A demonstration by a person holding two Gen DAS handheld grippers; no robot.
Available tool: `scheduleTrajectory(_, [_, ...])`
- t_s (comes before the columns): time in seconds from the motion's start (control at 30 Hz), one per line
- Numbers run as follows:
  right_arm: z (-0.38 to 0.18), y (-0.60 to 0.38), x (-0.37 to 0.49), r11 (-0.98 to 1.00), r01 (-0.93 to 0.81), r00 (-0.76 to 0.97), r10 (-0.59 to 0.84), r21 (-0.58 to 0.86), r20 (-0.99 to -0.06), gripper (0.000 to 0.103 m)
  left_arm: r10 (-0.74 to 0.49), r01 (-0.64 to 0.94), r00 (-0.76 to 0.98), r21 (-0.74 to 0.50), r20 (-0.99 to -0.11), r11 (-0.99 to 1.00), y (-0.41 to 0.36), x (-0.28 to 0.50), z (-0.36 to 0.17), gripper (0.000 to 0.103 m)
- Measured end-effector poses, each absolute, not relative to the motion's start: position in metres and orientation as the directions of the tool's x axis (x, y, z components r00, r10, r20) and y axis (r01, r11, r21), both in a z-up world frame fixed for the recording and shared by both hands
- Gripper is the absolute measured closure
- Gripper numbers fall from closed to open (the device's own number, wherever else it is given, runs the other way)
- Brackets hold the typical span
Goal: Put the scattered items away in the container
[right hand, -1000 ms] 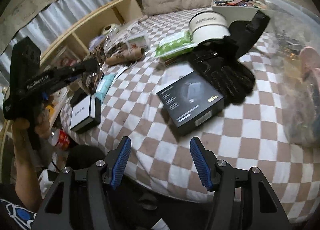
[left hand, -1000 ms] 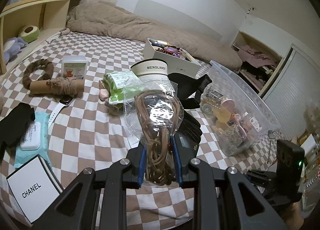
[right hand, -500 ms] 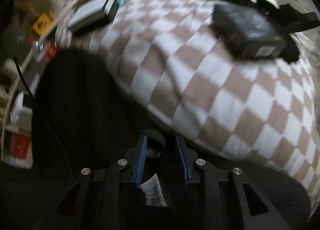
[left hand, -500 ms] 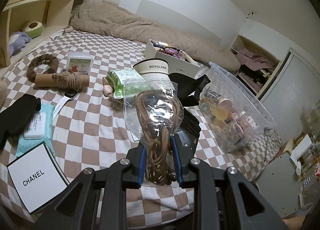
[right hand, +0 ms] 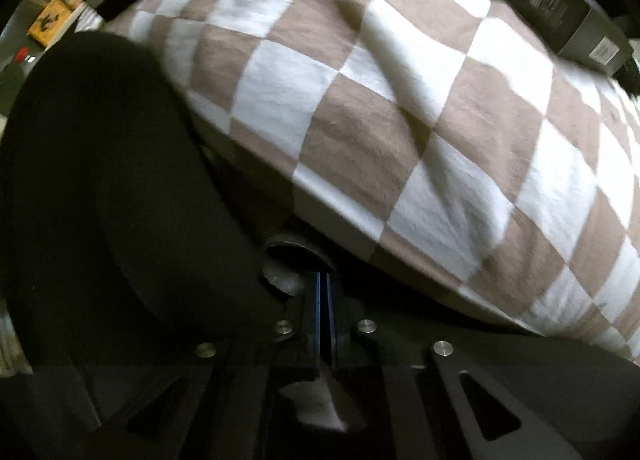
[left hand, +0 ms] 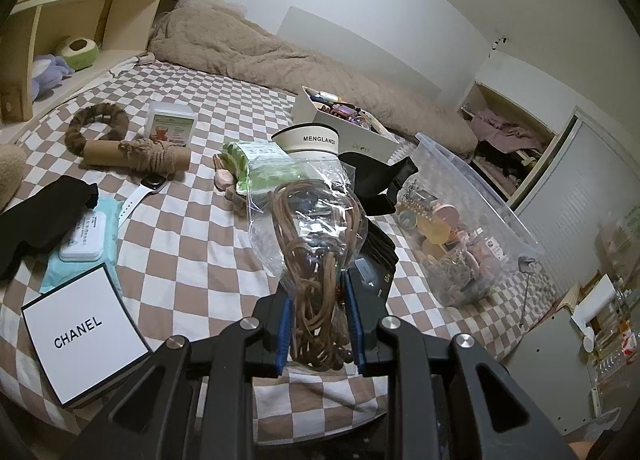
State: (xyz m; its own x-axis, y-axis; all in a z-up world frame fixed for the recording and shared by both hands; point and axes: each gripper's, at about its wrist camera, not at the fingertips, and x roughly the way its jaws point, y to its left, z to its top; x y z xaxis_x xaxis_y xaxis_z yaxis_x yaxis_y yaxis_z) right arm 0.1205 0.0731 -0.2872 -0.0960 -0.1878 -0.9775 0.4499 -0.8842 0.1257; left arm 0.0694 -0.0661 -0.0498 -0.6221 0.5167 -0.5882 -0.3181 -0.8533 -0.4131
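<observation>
While the left tongs [left hand: 320, 330] clamped a clear bag of brown cords [left hand: 316, 256] above the near edge of the bed [left hand: 192, 227], the clear bin [left hand: 480, 227] stood ahead and to their right, apart from the bag. That bin already held a small heap of trinkets, so some tidying appeared done, but the bag had not yet reached it.

Much looked left to do. Ahead and to the left of the left tongs lay a white Chanel box [left hand: 80, 334], a wipes pack [left hand: 86, 238], a dark cloth [left hand: 40, 215], a watch [left hand: 146, 189], a cardboard tube wound with twine [left hand: 136, 155], a furry ring [left hand: 96, 125] and a small carton [left hand: 172, 125]. Straight ahead, beyond the bag, sat a green packet [left hand: 260, 167] and a round tin [left hand: 312, 139]; a dark box [left hand: 372, 264] lay just behind the bag, mostly covered by it.

The right tongs [right hand: 325, 320] pointed steeply down past the bed's edge, their blue pads pressed together with nothing seen between them. A dark rounded shape filled the view to their left and could not be identified; a pale scrap below the pads was equally unclear. The right view was blurred, and only a corner of a dark box [right hand: 560, 11] showed far ahead at upper right.
</observation>
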Motion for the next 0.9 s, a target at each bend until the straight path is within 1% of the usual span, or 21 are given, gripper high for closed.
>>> scheduleTrajectory(0.17, [-0.298,0.075,0.108,-0.914,0.39,-0.116,-0.171,0.114,-0.978,0.099,0.51,-0.313,-0.63,-0.41,-0.585,-0.857,-0.072,0.074,-0.048,0.079])
scheduleTrajectory(0.27, [-0.298,0.079,0.108,-0.915,0.384,-0.117,-0.181,0.123,-0.976,0.1,0.51,-0.309,-0.634,-0.414,-0.581,-0.856,-0.074,0.074,-0.047,0.079])
scheduleTrajectory(0.3, [-0.298,0.081,0.109,-0.913,0.385,-0.116,-0.19,0.133,-0.975,0.102,0.511,-0.31,-0.635,-0.415,-0.579,-0.855,-0.074,0.074,-0.047,0.079])
scheduleTrajectory(0.4, [-0.294,0.081,0.115,-0.898,0.398,-0.103,-0.246,0.187,-0.964,0.102,0.512,-0.313,-0.636,-0.414,-0.577,-0.855,-0.074,0.076,-0.046,0.079])
scheduleTrajectory(0.53, [-0.269,0.074,0.126,-0.865,0.441,-0.121,-0.322,0.24,-0.939,0.103,0.512,-0.316,-0.638,-0.411,-0.575,-0.855,-0.074,0.077,-0.044,0.079])
scheduleTrajectory(0.67, [-0.232,0.079,0.135,-0.844,0.464,-0.164,-0.379,0.268,-0.911,0.103,0.506,-0.312,-0.645,-0.406,-0.572,-0.859,-0.076,0.082,-0.041,0.079])
scheduleTrajectory(0.8, [-0.195,0.1,0.143,-0.841,0.446,-0.215,-0.432,0.306,-0.876,0.103,0.497,-0.309,-0.658,-0.399,-0.566,-0.864,-0.079,0.093,-0.036,0.079])
scheduleTrajectory(0.9, [-0.168,0.114,0.146,-0.852,0.418,-0.284,-0.453,0.316,-0.845,0.103,0.492,-0.308,-0.671,-0.394,-0.556,-0.866,-0.08,0.105,-0.03,0.079])
